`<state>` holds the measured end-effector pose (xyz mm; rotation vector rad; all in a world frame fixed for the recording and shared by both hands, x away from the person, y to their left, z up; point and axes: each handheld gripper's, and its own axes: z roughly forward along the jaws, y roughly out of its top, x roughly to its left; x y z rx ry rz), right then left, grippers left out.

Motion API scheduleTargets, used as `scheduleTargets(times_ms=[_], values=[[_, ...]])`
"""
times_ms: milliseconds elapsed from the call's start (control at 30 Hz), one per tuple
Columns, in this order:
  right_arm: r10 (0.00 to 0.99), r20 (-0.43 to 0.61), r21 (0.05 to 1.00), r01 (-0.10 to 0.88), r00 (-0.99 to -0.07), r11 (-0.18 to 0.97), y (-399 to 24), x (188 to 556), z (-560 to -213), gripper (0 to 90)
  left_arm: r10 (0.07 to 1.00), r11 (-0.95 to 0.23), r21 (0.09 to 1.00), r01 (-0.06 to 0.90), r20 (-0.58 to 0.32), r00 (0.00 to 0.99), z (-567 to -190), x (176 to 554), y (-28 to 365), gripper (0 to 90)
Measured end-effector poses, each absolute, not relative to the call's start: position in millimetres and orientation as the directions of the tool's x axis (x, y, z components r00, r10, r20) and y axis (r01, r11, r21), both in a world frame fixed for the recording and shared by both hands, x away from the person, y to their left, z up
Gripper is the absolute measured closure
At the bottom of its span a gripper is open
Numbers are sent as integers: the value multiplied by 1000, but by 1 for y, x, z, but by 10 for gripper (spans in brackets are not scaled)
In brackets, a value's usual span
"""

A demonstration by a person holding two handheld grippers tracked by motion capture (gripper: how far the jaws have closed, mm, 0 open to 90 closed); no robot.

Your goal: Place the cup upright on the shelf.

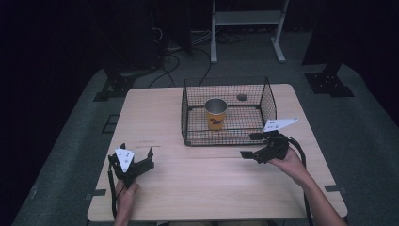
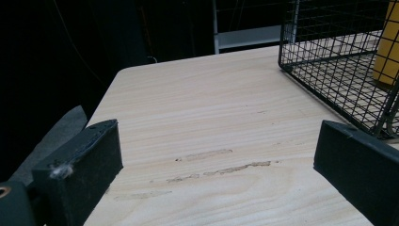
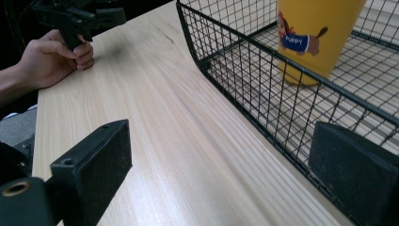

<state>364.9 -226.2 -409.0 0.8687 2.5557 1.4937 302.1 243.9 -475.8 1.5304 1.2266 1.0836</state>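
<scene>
Yellow paper cup with a cartoon dog (image 1: 215,113) stands upright inside the black wire basket (image 1: 188,122), untouched. My right gripper (image 1: 251,145) waits just outside the basket's near wall, jaws spread, empty; left gripper (image 1: 136,156) well apart, spread too. Next, probably, I reach over that wall.

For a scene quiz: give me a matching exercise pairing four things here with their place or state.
Things:
1. yellow cup
2. wire basket
3. left gripper
4. right gripper

Places or states:
A. open, just in front of the basket's near wall
B. upright inside the basket
C. open, at the table's near left
D. on the table's far half

Pairs: 1-B, 2-D, 3-C, 4-A
</scene>
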Motion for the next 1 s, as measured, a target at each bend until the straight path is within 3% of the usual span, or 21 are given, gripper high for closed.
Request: scheduleTargets(times_ms=[1000], values=[[534, 252, 810, 478, -807, 341, -254, 337, -441, 58, 984, -143, 964, 224, 114, 138, -476, 301, 243, 8]])
